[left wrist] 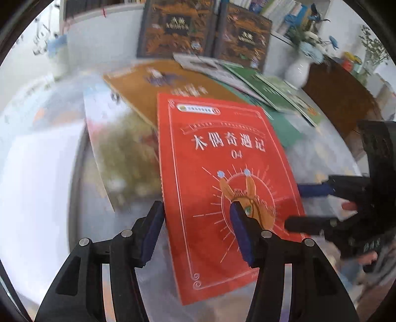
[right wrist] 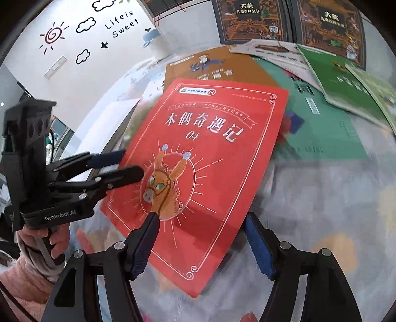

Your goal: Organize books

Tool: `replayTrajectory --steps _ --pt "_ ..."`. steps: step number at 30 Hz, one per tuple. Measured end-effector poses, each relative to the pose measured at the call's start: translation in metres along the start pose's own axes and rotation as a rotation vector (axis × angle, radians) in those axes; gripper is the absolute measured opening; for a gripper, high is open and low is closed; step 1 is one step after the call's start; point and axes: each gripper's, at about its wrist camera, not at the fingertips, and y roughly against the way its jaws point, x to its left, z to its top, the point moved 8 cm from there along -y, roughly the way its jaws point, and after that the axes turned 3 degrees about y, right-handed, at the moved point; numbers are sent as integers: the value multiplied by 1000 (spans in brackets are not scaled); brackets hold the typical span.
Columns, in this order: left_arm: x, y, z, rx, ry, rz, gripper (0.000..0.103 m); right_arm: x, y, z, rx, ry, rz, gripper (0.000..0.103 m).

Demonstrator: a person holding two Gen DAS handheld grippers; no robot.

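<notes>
A red book with a donkey on its cover [left wrist: 222,173] [right wrist: 208,158] lies tilted on top of other books. My left gripper [left wrist: 195,210] [right wrist: 126,164] is open and straddles its left edge, one finger over the cover and the other just outside the edge. From the other side my right gripper [right wrist: 201,223] [left wrist: 300,208] straddles the right edge, also open. No pad presses on the cover. The red book looks sharp while the table around it is smeared.
An ochre book [right wrist: 217,67], a teal book [right wrist: 319,119], green books [right wrist: 331,81] and a pale picture book [left wrist: 118,148] lie spread behind. Two dark encyclopedia volumes [right wrist: 250,19] stand at the back. A white vase [left wrist: 297,70] stands back right. A hand [right wrist: 32,237] holds the left gripper.
</notes>
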Motion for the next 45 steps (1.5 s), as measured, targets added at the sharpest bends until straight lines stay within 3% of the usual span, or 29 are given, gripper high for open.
replayTrajectory --steps 2,5,8,11,12,15,23,27,32,45 --pt "-7 9 -22 44 19 -88 52 5 8 -22 42 -11 43 70" --pt "-13 17 -43 73 6 -152 50 12 19 -54 75 -2 167 69" --pt "-13 11 -51 109 4 -195 39 0 24 -62 35 -50 288 65" --pt "-8 4 -41 102 30 -215 37 -20 23 -54 -19 -156 423 55" --pt "-6 3 -38 98 34 -213 37 -27 21 -51 -31 -176 437 45" --pt "3 0 -34 89 48 -210 32 -39 16 -46 -44 -193 450 31" --pt "8 0 -34 60 49 -200 32 -34 15 -40 -74 -127 419 30" --pt "11 -1 -33 41 74 -214 32 -40 14 -41 -116 -117 421 17" --pt "13 -1 -34 15 107 -200 32 -35 15 -37 -151 -81 380 17" --pt "12 -1 -33 -22 144 -205 32 -35 16 -38 -171 -82 390 18"
